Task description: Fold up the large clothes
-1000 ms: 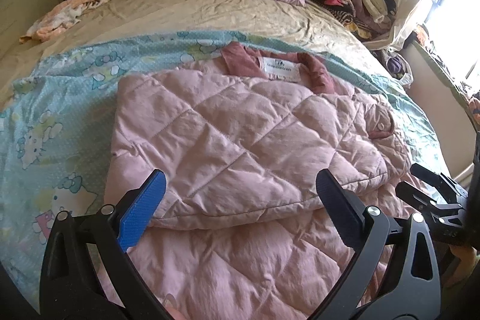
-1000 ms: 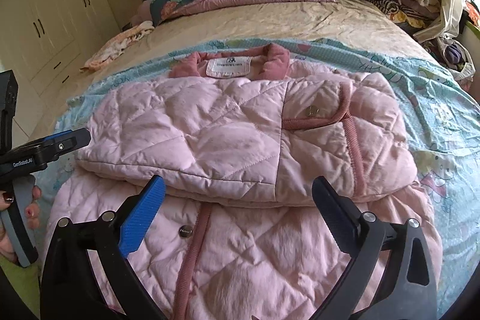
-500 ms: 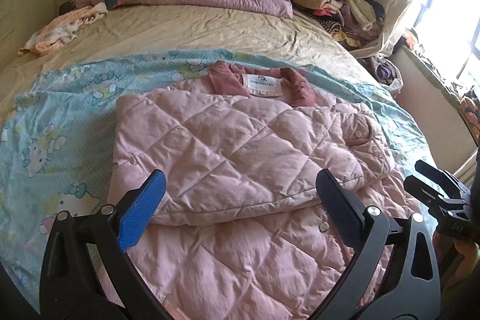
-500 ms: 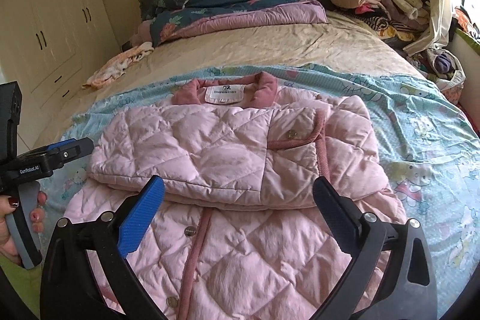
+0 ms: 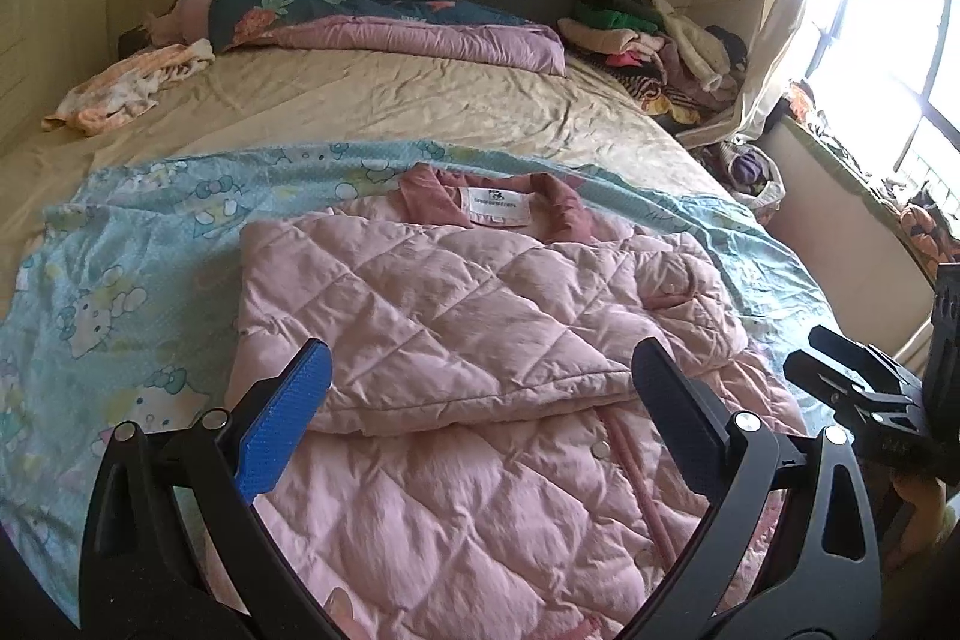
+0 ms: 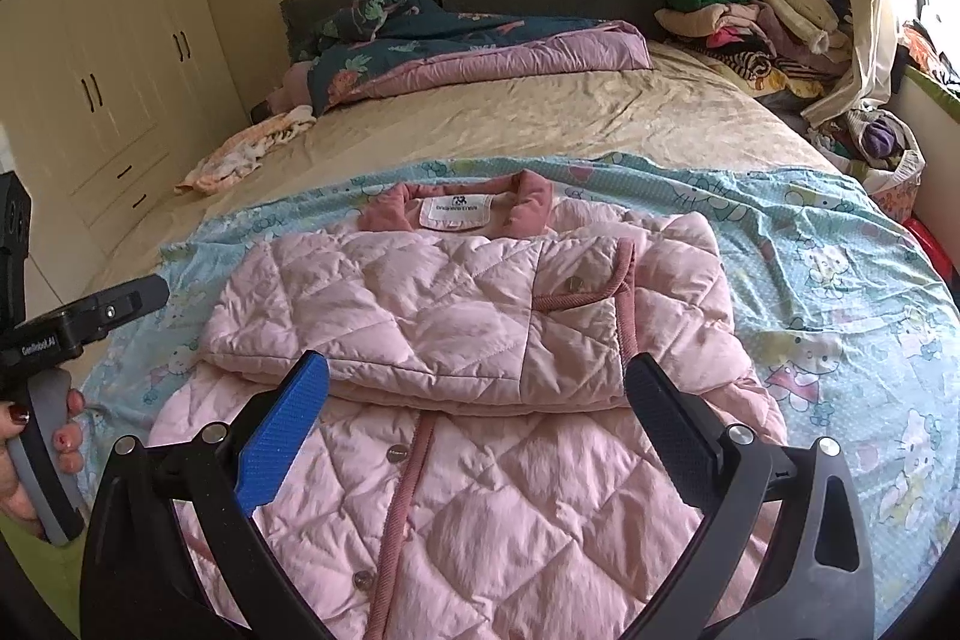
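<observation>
A pink quilted jacket [image 5: 480, 316] lies on the bed, collar far, with both sleeves folded across its chest; it also shows in the right wrist view [image 6: 456, 316]. My left gripper [image 5: 480, 400] is open and empty, held above the jacket's lower half. My right gripper [image 6: 477, 406] is open and empty, above the jacket's front placket. Each gripper shows at the edge of the other's view: the right one [image 5: 864, 388] and the left one [image 6: 90, 316].
A light blue cartoon-print sheet [image 5: 120, 280] lies under the jacket on the beige bed [image 5: 360, 100]. A rolled duvet [image 6: 480, 52] and a clothes pile [image 6: 756, 22] sit by the headboard. A small peach garment [image 5: 126, 82] lies far left. Wardrobes [image 6: 102, 64] stand left.
Both grippers have drawn back and risen from the jacket, so more of its lower half and the room shows. The jacket has not moved.
</observation>
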